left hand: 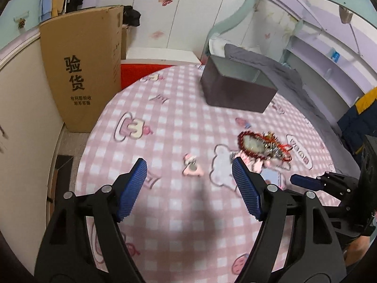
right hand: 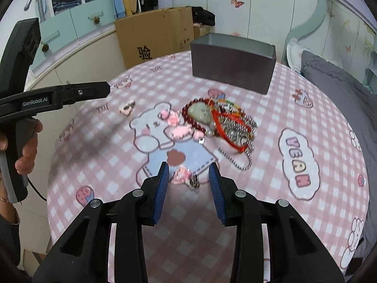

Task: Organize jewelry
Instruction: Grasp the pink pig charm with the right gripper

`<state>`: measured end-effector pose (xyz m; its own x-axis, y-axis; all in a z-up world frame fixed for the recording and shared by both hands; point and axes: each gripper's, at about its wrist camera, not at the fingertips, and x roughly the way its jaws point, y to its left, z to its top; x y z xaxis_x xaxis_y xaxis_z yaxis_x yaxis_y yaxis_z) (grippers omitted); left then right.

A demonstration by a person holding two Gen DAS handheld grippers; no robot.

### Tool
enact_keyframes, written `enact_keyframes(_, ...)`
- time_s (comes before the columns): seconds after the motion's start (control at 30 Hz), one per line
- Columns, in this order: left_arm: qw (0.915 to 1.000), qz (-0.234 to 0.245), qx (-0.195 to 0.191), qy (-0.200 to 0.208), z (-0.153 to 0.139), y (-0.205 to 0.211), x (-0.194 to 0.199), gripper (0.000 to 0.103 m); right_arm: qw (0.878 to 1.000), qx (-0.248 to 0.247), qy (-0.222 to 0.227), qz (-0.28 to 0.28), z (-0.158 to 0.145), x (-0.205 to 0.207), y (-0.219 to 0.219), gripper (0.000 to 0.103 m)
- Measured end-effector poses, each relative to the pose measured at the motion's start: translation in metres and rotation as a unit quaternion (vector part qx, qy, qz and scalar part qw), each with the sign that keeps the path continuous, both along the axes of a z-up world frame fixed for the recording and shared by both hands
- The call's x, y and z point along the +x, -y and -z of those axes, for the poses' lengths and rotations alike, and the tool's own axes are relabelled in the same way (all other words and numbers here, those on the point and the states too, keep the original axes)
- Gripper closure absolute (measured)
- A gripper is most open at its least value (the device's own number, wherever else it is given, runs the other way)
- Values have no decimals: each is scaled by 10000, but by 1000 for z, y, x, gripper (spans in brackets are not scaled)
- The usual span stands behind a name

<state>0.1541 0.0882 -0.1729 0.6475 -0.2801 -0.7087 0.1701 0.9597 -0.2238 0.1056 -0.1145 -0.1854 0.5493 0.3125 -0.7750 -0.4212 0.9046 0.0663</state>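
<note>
While looking down at the bed [left hand: 169, 122] with its pink checked sheet, counted as follows.

One grey box [left hand: 235, 87], open at the top, upright at the far side of the sheet, well apart from everything else.

One heap of jewelry [left hand: 264, 148] nearer, on the printed bear: one ring of dark red beads, red cord, silver chains. Too tangled and blurred to count further.

Two small pink trinkets outside the heap. First pink trinket [left hand: 192, 168] lying alone on the sheet, left of the heap and apart from it. Second pink trinket [right hand: 183, 176], with a small metal clasp, between the pads of the right tool.

Two tools. Left tool [left hand: 189, 162] spread wide, with nothing gripped, above the sheet near the first trinket. Right tool [right hand: 189, 166] set narrow, a gap visible on each side of the second trinket, pads not pressing it. Cannot tell whether that trinket lies flat on the sheet.

One hand [right hand: 28, 141] seen, wrapped around the left tool's handle.

One tall cardboard box [left hand: 82, 70] standing beside the bed, printed with black characters.
</note>
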Motion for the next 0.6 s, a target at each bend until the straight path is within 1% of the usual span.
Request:
enact_keyframes(0.13, 10000, -12, -1, -50, 7, 0, -5, 29, 9999, -114, -47, -92, 8, -2, -5, 71)
enact_keyframes(0.17, 10000, -14, 7, -56, 9, -1, -6, 29, 9997, -186, -32, -123, 11, -2, -7, 79)
enact_keyframes(0.23, 10000, 3, 31, -88, 12, 0, -7, 29, 9994, -306, 82, -170, 12, -5, -10, 79)
enact_keyframes(0.37, 9999, 27, 24, -132, 17, 1, -5, 30, 9994, -289, 92, -172, 12, -4, -8, 80)
enact_keyframes(0.47, 9998, 61, 17, -196, 23, 4, 1, 39, 9996, -211, 121, -114, 9, -2, -6, 80)
enact_keyframes(0.53, 9996, 99, 36, -257, 27, 8, 7, 48, 9999, -82, 107, -98, 6, 2, -4, 80)
enact_keyframes(0.6, 9993, 144, 64, -340, 32, 12, 15, 55, 9999, -6, 111, -69, 3, 6, -2, 80)
